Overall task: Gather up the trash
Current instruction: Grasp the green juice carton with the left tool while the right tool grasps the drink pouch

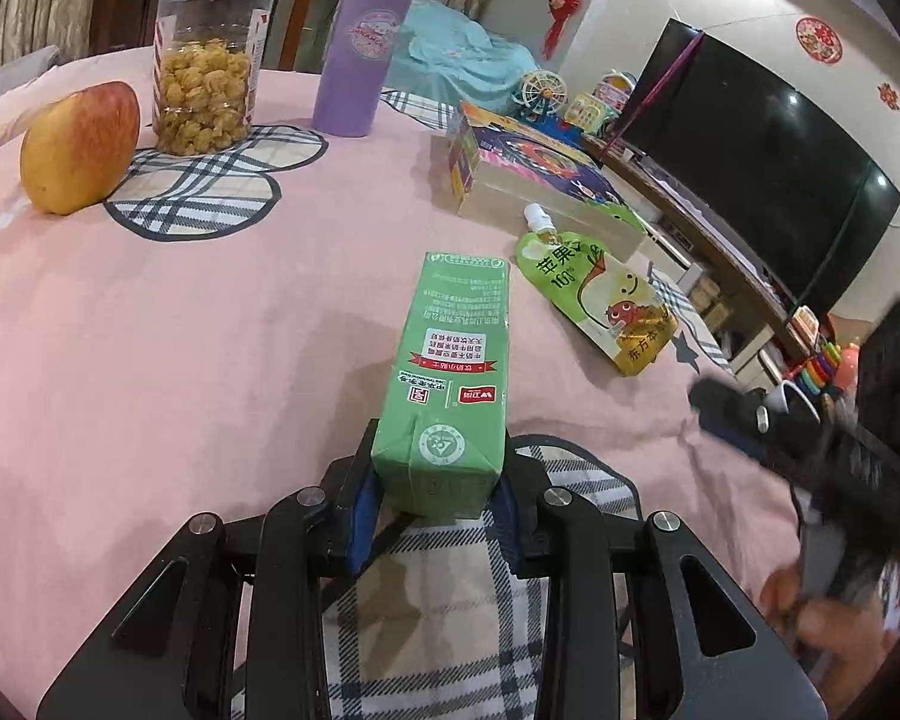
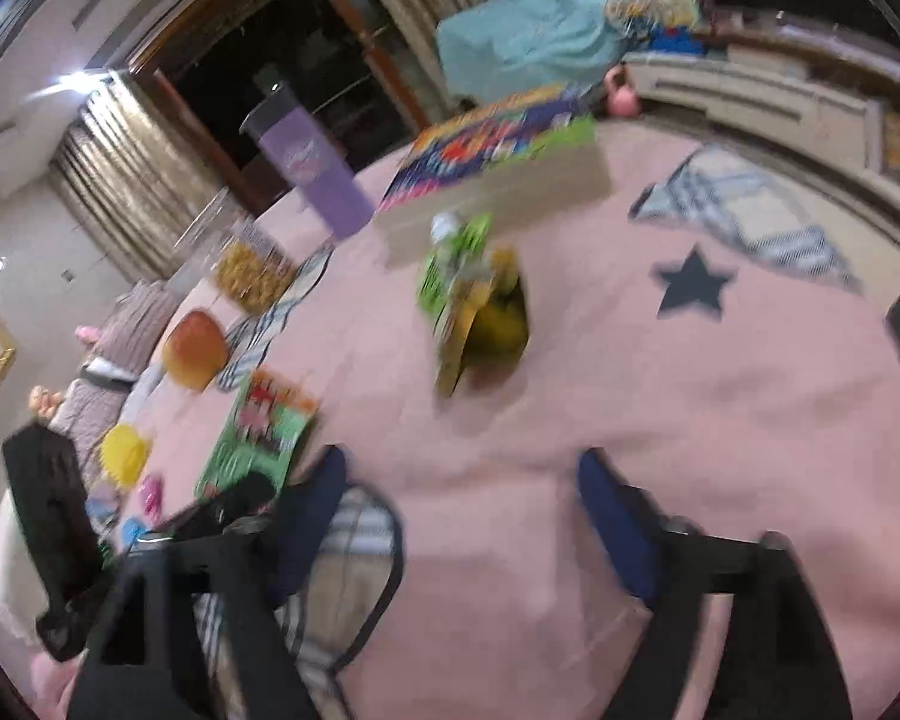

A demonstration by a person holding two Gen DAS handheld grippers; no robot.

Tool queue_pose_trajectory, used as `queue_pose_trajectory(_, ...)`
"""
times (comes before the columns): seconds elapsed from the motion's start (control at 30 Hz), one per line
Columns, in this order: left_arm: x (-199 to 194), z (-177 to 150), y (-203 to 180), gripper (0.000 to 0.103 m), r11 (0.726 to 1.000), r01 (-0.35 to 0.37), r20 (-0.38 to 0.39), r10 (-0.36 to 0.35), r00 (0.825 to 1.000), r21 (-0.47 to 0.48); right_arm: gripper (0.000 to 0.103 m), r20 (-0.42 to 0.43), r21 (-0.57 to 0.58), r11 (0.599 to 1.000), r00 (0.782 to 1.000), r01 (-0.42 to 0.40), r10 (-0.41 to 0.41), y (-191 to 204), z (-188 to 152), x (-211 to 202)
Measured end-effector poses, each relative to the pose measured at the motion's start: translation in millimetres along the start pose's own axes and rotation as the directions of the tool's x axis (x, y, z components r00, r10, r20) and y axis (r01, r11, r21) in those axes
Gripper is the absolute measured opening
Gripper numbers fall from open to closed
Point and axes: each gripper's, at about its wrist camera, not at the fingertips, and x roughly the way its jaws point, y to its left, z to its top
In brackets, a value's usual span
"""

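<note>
Left gripper (image 1: 438,501) squeezes the green carton (image 1: 450,372); right gripper (image 2: 462,516) gapes wide with nothing in it. Juice pouch (image 1: 600,300) waits.

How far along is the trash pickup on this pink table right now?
Nothing visibly finished; no bin is in view. In hand: the left tongs grip the end of the green milk carton, which lies on the pink tablecloth. Left: the apple puree pouch lies untouched beside the colorful box, with the right tongs open and empty, short of it.
</note>
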Motion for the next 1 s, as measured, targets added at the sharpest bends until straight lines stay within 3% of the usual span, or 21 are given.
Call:
queue_pose_trajectory(0.2, 3, 1, -1, 0.030, 1.000, 0.002, -0.007, -0.002, 1.000, 0.016, 0.083, -0.010, -0.045, 0.998, 0.999, 0.044, -0.045, 3, 39, 37)
queue_pose_trajectory(0.43, 7, 3, -3, 0.030, 1.000, 0.000, -0.014, 0.000, 1.000, 0.030, 0.079, -0.039, -0.105, 0.993, 0.997, 0.058, -0.062, 10, 59, 73)
queue_pose_trajectory(0.47, 8, 3, -4, 0.030, 0.999, -0.004, -0.016, 0.004, 1.000, 0.034, 0.067, -0.049, -0.116, 0.992, 0.997, 0.053, -0.059, 11, 60, 76)
queue_pose_trajectory(0.5, 9, 3, -4, 0.030, 0.999, -0.006, -0.018, 0.007, 1.000, 0.039, 0.044, -0.063, -0.124, 0.991, 0.996, 0.052, -0.060, 13, 58, 79)
queue_pose_trajectory(0.53, 9, 3, -5, 0.030, 0.999, -0.007, -0.018, 0.008, 1.000, 0.042, 0.034, -0.081, -0.129, 0.990, 0.994, 0.057, -0.067, 13, 55, 82)
queue_pose_trajectory(0.57, 9, 3, -4, 0.030, 0.999, -0.006, -0.017, 0.007, 1.000, 0.043, 0.035, -0.090, -0.123, 0.991, 0.994, 0.049, -0.060, 13, 52, 82)
queue_pose_trajectory(0.7, 8, 2, -3, 0.030, 0.999, 0.006, -0.014, -0.005, 1.000, 0.036, 0.034, -0.085, -0.088, 0.995, 0.995, 0.035, -0.043, 11, 36, 66)
queue_pose_trajectory(1.0, -7, -7, -21, 0.030, 0.996, 0.055, -0.015, -0.054, 0.998, 0.074, 0.034, -0.033, 0.020, 1.000, 0.999, 0.011, -0.011, -6, -24, -16)
